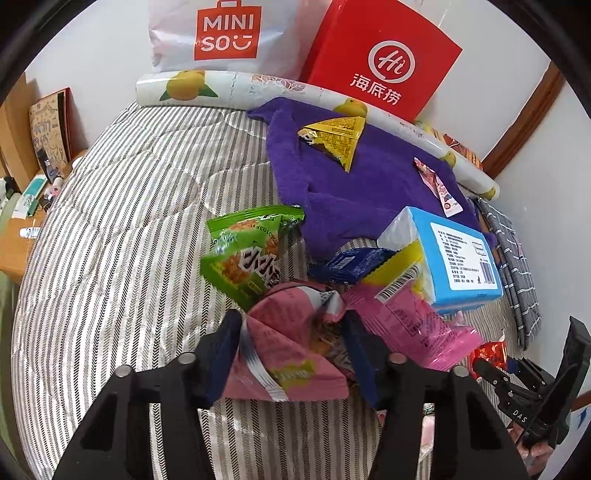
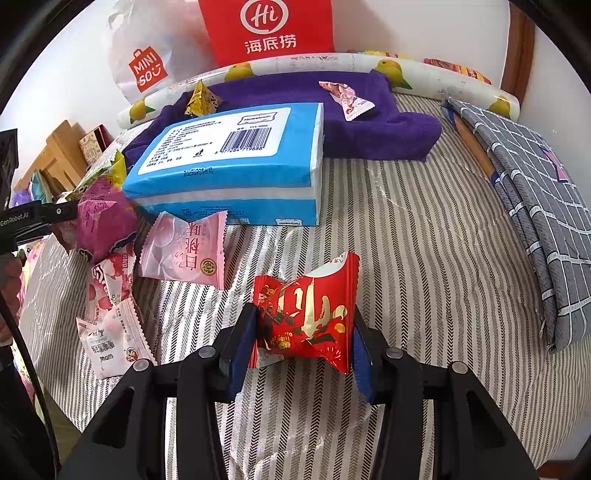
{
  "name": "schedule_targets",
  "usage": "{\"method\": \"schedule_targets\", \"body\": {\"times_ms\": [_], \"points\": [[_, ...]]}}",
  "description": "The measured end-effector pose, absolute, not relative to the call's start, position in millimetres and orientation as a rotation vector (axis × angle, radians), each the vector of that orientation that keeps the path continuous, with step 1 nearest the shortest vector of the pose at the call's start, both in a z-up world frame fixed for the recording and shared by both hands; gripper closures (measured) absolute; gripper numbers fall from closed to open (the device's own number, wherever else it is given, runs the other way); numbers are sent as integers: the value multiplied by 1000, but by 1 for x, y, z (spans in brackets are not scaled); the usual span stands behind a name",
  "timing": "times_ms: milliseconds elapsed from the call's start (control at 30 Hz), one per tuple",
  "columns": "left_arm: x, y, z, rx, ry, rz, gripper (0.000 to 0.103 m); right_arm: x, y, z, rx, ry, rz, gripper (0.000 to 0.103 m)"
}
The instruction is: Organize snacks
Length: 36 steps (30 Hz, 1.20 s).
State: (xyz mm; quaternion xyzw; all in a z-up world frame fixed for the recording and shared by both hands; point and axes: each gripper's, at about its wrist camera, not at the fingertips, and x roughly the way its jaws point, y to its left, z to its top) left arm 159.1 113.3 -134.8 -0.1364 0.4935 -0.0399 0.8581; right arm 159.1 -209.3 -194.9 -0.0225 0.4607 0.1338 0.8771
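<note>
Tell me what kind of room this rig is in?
Most likely a bedroom at home, with the work done on a bed: a striped quilted cover serves as the surface, a folded purple towel lies on it, and shopping bags lean on the wall. A cluttered wooden side table stands alongside.

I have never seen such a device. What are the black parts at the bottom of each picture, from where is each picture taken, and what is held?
No robot here: a person holds two hand grippers, each with a camera looking along its jaws. In the left camera's picture, the left gripper clamps a pink snack packet. In the right camera's picture, the right gripper clamps a red snack packet. Both are above a striped bed cover with a blue tissue pack, a purple towel and more snacks.
</note>
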Motion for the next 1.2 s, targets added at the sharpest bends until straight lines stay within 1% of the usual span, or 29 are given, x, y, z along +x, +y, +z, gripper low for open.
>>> {"method": "schedule_targets", "body": {"times_ms": [233,533,900,1200], "points": [[150,115,-131,-294,1025,-90,56,154,-208,-192,-40,953,287,57],[133,123,-118,-317,1004,-90,57,144,-207,-177,-42,924,301,57],[110,123,-74,-314,914,-118,57,136,-208,-137,-17,868,330,57],[123,112,-46,-327,865,-158,57,150,-207,-97,4,809,342,57]]}}
